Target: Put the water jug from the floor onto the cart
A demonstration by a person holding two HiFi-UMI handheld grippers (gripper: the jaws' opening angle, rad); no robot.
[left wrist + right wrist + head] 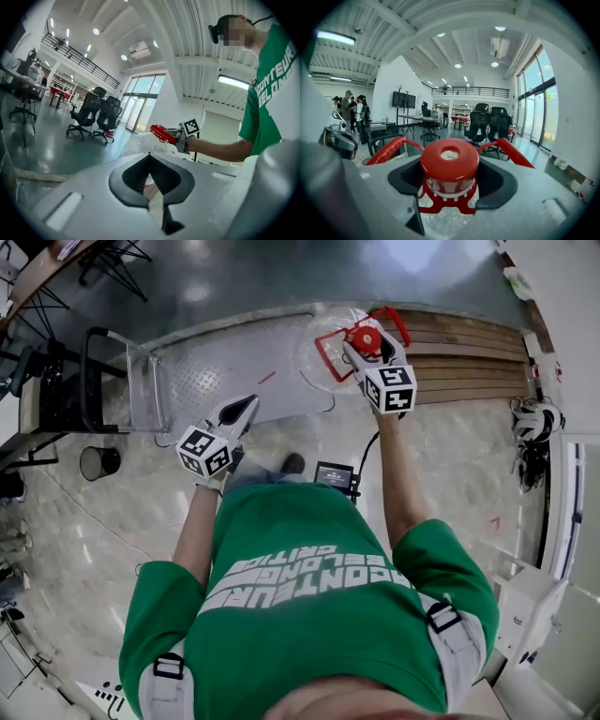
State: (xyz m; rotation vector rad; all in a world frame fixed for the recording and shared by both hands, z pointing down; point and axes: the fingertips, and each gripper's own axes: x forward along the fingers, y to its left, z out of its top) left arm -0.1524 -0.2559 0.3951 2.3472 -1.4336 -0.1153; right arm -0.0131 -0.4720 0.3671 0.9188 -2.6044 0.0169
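Observation:
The water jug (328, 357) is clear plastic with a red cap (450, 161) and a red handle (330, 345). It is over the right end of the cart's grey checker-plate deck (230, 367); I cannot tell whether it rests on it. My right gripper (367, 345) is shut on the jug's neck just under the cap, and the right gripper view shows the jaws on either side of it (450, 180). My left gripper (244, 409) hangs over the deck's near edge, left of the jug, shut with nothing in it (150, 157). The left gripper view shows the jug (143, 143) beyond it.
The cart's black push handle (94, 381) stands at its left end. Wooden boards (469, 352) lie to the right of the jug. A dark cup (98, 462) and a small black box (335, 474) sit on the floor. Office chairs (96, 117) and people (349, 112) are farther off.

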